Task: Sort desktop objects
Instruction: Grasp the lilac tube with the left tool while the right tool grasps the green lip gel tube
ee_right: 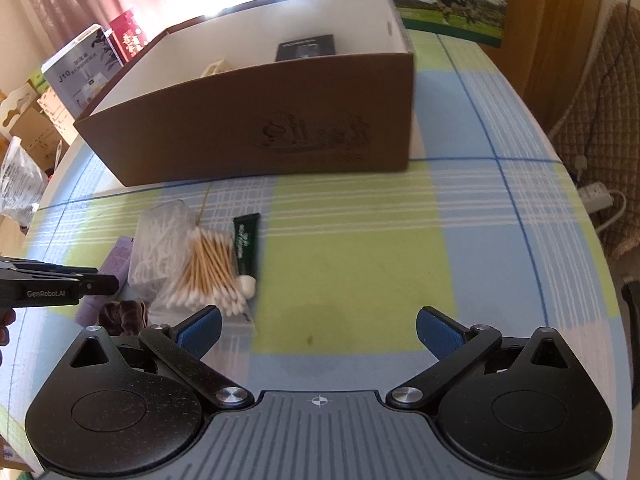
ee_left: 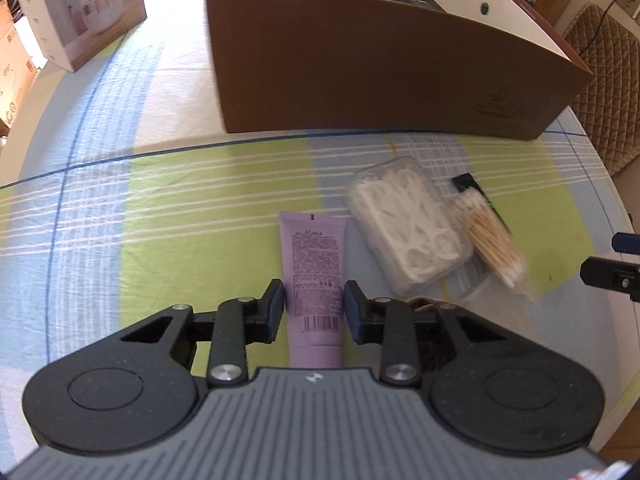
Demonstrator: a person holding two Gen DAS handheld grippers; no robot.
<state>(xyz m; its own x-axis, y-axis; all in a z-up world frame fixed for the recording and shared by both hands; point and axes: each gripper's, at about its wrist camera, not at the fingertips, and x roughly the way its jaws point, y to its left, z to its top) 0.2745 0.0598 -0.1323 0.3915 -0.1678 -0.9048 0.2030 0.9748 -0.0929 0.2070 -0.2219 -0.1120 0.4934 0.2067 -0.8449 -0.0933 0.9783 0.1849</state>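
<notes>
Left gripper (ee_left: 314, 312) clenched on purple tube (ee_left: 314, 264) on near worktop (ee_left: 180, 216), floss box (ee_left: 404, 224) just right, swabs (ee_right: 208, 272) beyond, carton (ee_right: 256, 128) far, right gripper (ee_right: 318, 330) released, empty.

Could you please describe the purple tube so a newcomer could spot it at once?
Start at the brown box on the checked cloth; nearer the camera lies a row of toiletries. The purple tube is leftmost, between the left claw fingers, the only lilac item.
</notes>
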